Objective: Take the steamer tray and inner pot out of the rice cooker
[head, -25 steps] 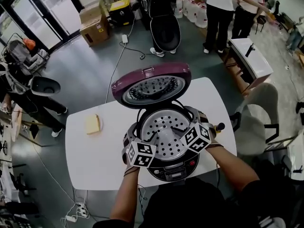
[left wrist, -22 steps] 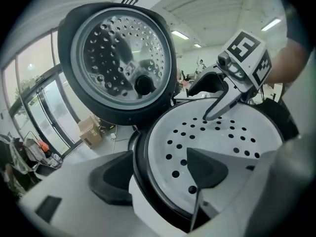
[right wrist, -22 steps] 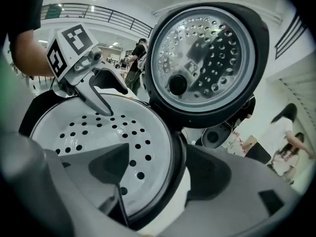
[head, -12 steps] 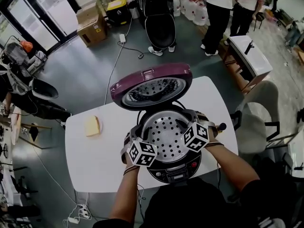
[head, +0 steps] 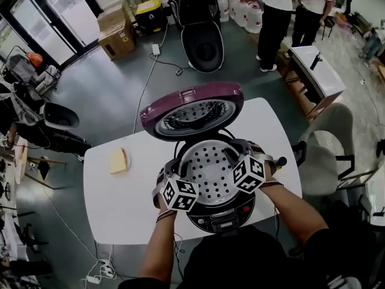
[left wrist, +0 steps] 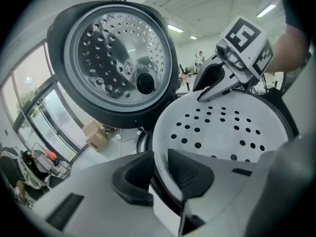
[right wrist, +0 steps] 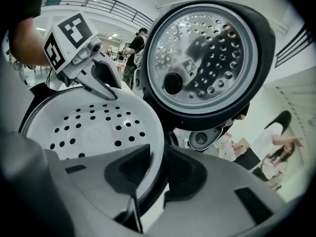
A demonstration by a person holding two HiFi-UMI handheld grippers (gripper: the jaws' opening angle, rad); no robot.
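Steamer tray (head: pixel 207 168) fills the open rice cooker (head: pixel 219 219), hiding the inner pot. The left gripper (left wrist: pixel 160 168) and right gripper (right wrist: pixel 155 169) fingers, just closing, clamp its left and right rim.

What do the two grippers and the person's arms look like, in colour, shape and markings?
The left gripper and the right gripper look alike: a light grey body, two black wedge-shaped pads, and a white cube with black square markers. The sleeves are black, leaving the forearms bare. Both grippers' jaws have just been closing, with the steamer tray's rim between them.
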